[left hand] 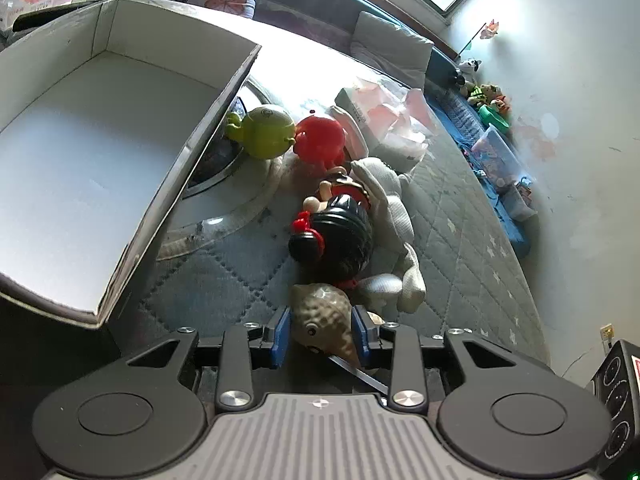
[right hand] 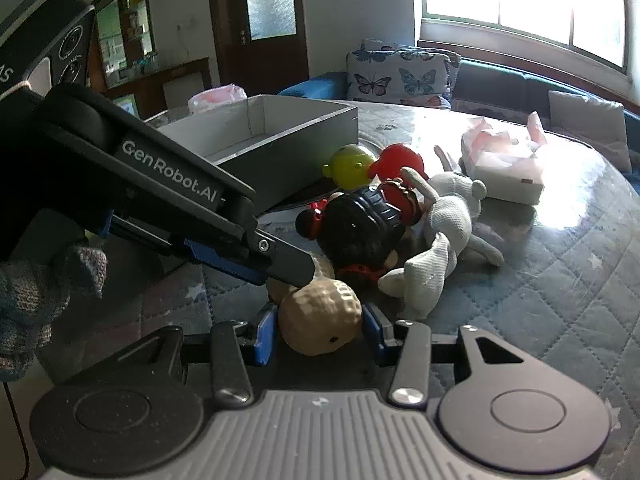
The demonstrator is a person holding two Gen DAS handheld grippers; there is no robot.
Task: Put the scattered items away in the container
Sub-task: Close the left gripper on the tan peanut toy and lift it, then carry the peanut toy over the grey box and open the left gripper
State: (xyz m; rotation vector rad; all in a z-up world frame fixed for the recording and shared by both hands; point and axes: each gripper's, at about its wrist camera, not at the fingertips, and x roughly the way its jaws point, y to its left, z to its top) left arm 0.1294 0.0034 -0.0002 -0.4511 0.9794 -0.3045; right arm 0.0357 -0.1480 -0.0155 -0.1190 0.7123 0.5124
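Observation:
Two tan dimpled peanut toys lie at the near end of a row of toys on the quilted table. My left gripper (left hand: 322, 334) is shut on one peanut toy (left hand: 322, 320). My right gripper (right hand: 320, 330) is shut on the other peanut toy (right hand: 320, 320); the left gripper (right hand: 288, 270) reaches in just above it. Beyond lie a black-haired doll (left hand: 336, 236) (right hand: 360, 228), a white plush rabbit (left hand: 392, 216) (right hand: 440, 232), a red toy (left hand: 320, 140) (right hand: 396, 162) and a green round toy (left hand: 266, 132) (right hand: 352, 166). The open grey box (left hand: 80, 160) (right hand: 280, 136) stands to the left with nothing showing inside.
A tissue pack (left hand: 384, 120) (right hand: 504, 168) lies past the toys. A round glass turntable (left hand: 224, 200) sits under the box. Butterfly cushions (right hand: 400, 76) and a bench with more toys (left hand: 492, 100) line the table's far side.

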